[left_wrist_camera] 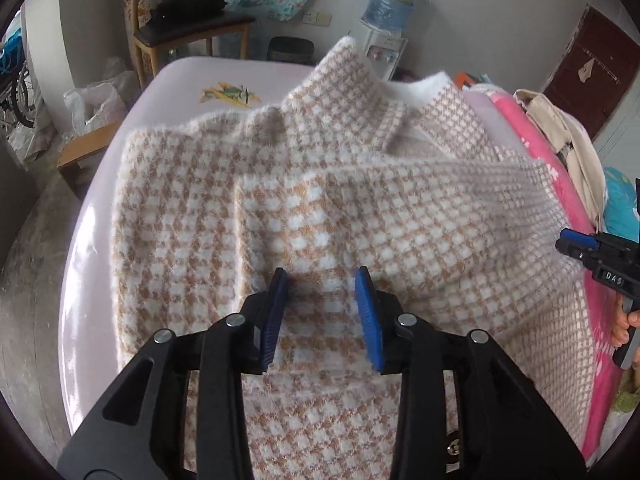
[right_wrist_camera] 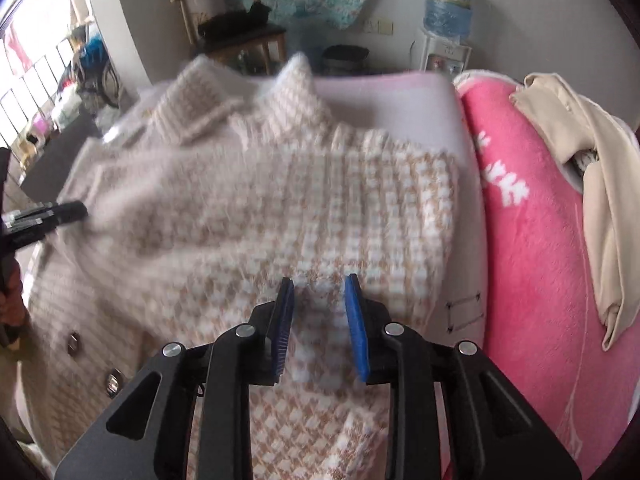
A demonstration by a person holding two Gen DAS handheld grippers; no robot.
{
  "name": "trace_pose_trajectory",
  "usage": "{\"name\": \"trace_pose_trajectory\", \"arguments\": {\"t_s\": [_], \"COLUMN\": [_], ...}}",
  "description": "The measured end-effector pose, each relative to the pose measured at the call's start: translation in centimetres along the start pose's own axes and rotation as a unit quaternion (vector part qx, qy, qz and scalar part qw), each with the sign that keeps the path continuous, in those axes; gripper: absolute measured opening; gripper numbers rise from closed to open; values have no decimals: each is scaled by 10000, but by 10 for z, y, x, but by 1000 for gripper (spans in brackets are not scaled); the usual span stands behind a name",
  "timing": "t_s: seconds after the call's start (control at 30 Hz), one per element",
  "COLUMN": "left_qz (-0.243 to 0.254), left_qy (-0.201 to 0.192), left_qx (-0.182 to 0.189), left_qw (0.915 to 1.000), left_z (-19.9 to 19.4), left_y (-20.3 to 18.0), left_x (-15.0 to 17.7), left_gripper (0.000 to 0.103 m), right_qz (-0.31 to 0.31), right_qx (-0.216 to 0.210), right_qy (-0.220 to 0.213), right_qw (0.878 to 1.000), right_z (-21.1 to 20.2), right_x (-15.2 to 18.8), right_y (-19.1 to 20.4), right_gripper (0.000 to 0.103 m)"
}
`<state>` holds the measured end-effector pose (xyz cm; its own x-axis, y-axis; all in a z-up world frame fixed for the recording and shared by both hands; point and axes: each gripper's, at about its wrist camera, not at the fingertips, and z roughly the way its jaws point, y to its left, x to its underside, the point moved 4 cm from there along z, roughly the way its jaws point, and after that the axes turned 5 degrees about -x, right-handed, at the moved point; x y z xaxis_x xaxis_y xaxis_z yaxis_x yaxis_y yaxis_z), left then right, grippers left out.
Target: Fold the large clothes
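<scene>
Coat (left_wrist_camera: 320, 184), fluffy, checked in tan and white, spread across pale pink bed (left_wrist_camera: 92, 264), collar (right_wrist_camera: 200, 112) toward the far wall, buttons (right_wrist_camera: 73, 340) along the front edge on the left of the right wrist view. Already doubled in part: one panel laid over the body, its edge running slantwise across the middle. Beside it, to the right, pink blanket (right_wrist_camera: 532, 240) with beige garment (right_wrist_camera: 600, 184) heaped on top, well clear of the work.

Left gripper (left_wrist_camera: 322, 276): pads parted, hovering over flat cloth near the hem, nothing pinched. Right gripper (right_wrist_camera: 319, 282): narrower gap, a raised ridge of cloth filling it, so apparently clamped on the coat's right side; blur there hides the contact itself.

Step in hand, by the look of it: bringing the sides inward, the left side set down and let go, the right side being carried over.

Next move calls for laying that right side flat over the middle, edges squared, then parting the pads. After that, taking hold of the hem with both and folding up toward the collar. Thick pile likely to spring back, so worth pressing down before letting go.
</scene>
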<state>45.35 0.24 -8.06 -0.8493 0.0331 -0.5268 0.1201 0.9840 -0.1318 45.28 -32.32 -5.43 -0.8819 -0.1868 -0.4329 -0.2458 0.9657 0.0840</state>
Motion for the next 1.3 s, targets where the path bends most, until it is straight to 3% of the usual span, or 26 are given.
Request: {"name": "trace_pose_trajectory", "arguments": {"t_s": [0.03,0.2,0.27,0.37,0.53,0.7,0.83,1.0,1.2,1.3], "left_qz": [15,-105,-63,-15,-42,-41,-47,-839,-778,-826], "left_qy": [-89,-148,-243,-184,21,128,173,145,101,167], "left_qx": [23,-108,-107,-96,117,95,-623,-438,-416,-444], "left_qw": [10000,9998,9996,9998,9999,9999,9979,9954,9960,9955], "left_z": [-1,-28,-46,-72,-114,-141,-144,-160,-179,-177], "left_y": [1,10,13,18,26,32,38,53,44,37], "left_x": [1,-2,3,22,80,155,209,250,282,296], "left_gripper": [37,38,47,59,69,74,74,74,74,74], "right_qz": [-36,574,531,512,497,732,821,1202,1346,1340], "right_qx": [129,-65,-218,-274,-541,-817,-588,-849,-797,-610], "right_qy": [18,-147,-280,-303,-300,-165,55,-16,-132,-206], "right_qw": [9999,9982,9980,9979,9968,9938,9949,9891,9876,9889], "right_z": [8,-18,-36,-57,-90,-108,-107,-116,-134,-144], "right_x": [8,10,19,42,102,176,228,265,295,311], "right_y": [-1,-3,11,31,71,111,129,133,140,143], "right_gripper": [27,33,49,56,70,71,71,71,71,79]}}
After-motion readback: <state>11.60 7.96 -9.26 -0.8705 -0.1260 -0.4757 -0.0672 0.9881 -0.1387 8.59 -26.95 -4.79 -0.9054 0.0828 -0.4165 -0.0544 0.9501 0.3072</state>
